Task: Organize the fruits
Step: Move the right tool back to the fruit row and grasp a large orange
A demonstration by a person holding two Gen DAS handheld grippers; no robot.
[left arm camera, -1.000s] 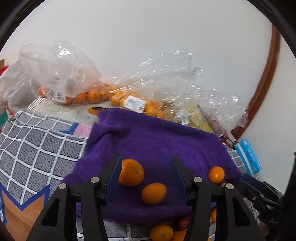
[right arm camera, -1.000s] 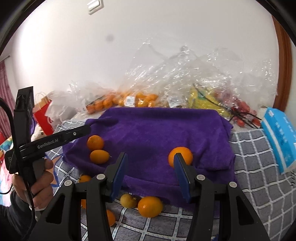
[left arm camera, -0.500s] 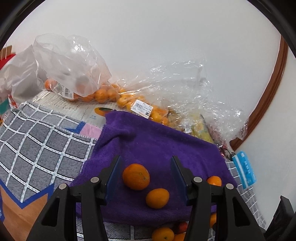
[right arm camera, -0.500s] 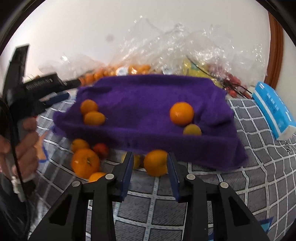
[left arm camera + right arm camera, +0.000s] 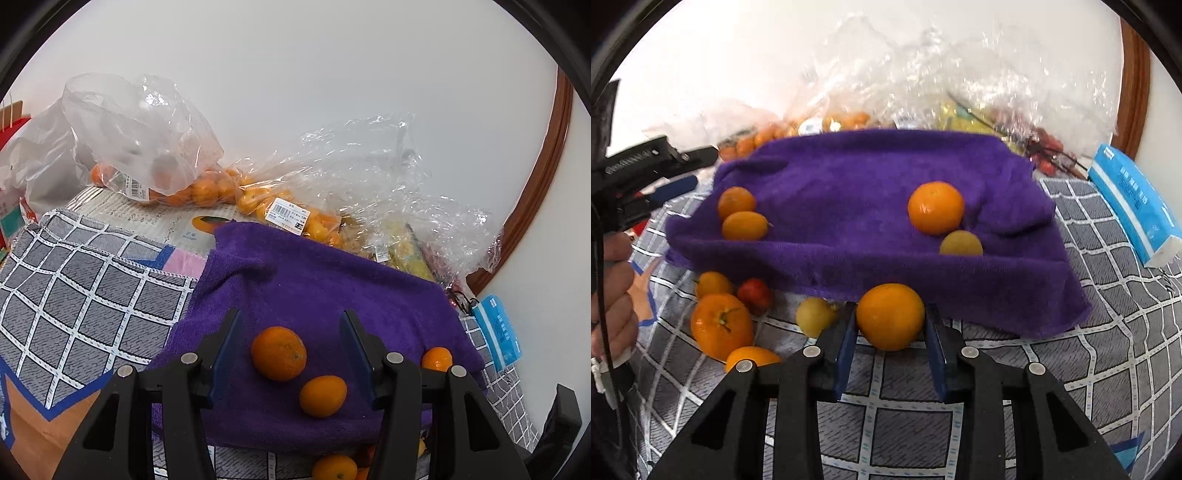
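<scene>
Hidden, cropped and blurred items, both wrist views.
Yellow fruit [image 5: 961, 243] half sunk behind a fold at the purple towel's [image 5: 871, 192] front edge; plastic bags [image 5: 923, 81] blurred, contents unreadable; orange [image 5: 334, 467] cropped by the frame's bottom edge.

Round orange [image 5: 890, 316] on checked cloth, against purple towel's [image 5: 871, 192] front edge

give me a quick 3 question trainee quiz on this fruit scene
1. True or false: the right gripper has its jaws around an orange on the checked cloth.
2. How many fruits lie on the purple towel? A) two B) four C) six
3. Fill in: the left gripper is ____, holding nothing.

Key: 1 true; 2 B; 3 open
</scene>
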